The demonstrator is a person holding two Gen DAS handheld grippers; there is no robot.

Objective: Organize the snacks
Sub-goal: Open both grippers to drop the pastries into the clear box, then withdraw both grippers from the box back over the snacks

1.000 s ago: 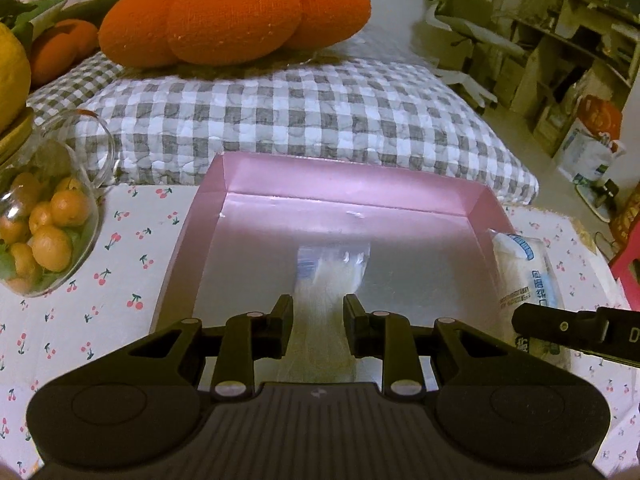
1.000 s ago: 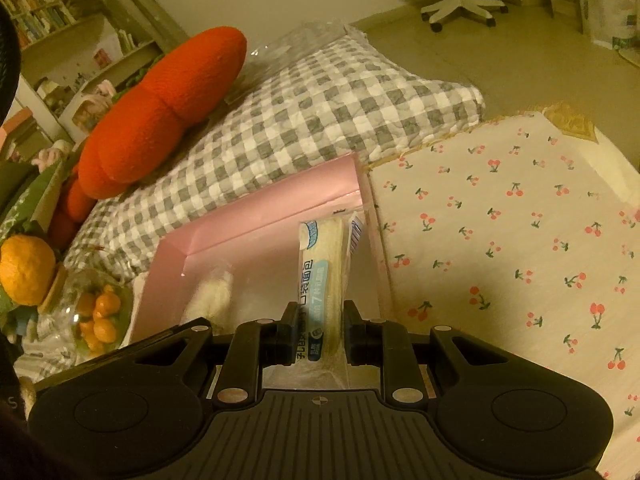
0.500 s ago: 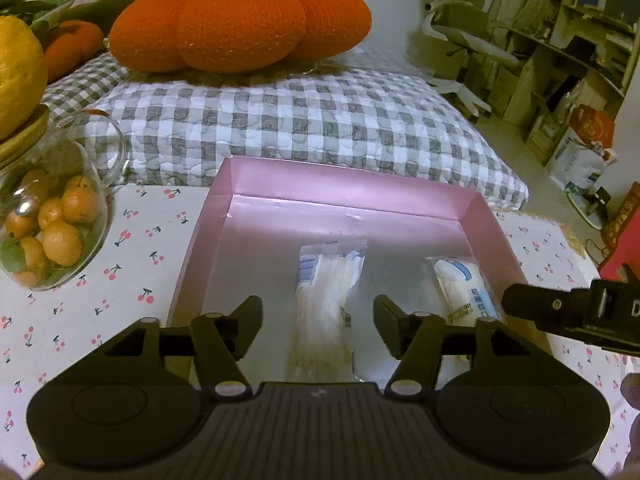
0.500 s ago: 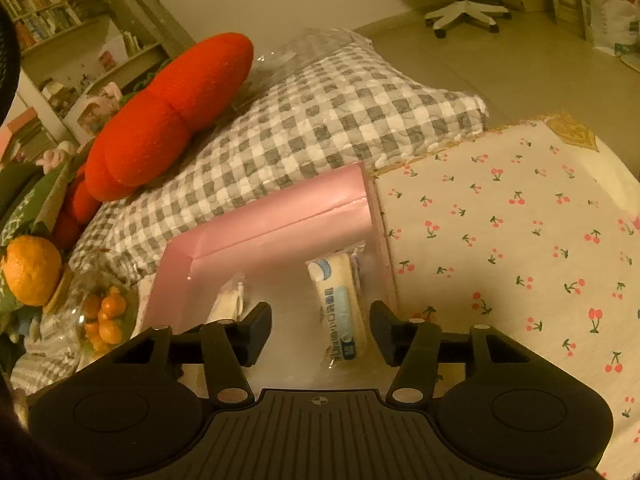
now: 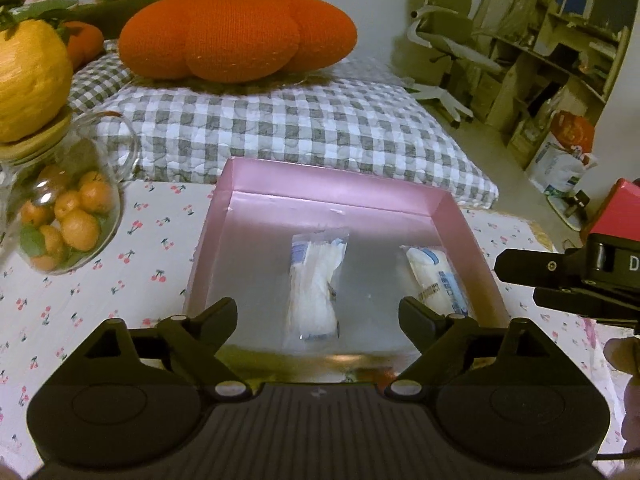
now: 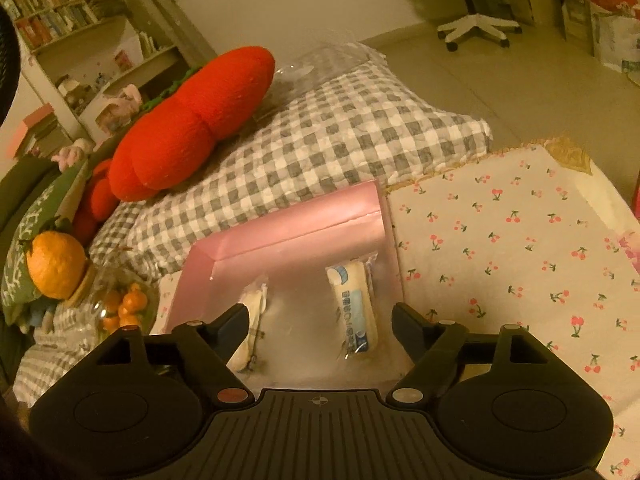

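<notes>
Both snack packs down in pink box, both grippers let go.

Left gripper (image 5: 318, 314) & right gripper (image 6: 318, 320): jaws have just been opening, now spread wide w/ nothing pinched; packs lie loose below them, prob. so hands can pull clear w/o dragging anything. Clear pack (image 5: 316, 284) w/ pale contents lies flat mid-floor of pink box (image 5: 332, 196); blue-label pack (image 6: 356, 312), white roll inside, sits by box's wall on the cherry-cloth side, roughly parallel, not touching the other. Wrappers crinkly, see-through, lengthwise toward box's far wall. Glass jar of oranges (image 5: 68, 216) stands outside the box, opposite side.
</notes>
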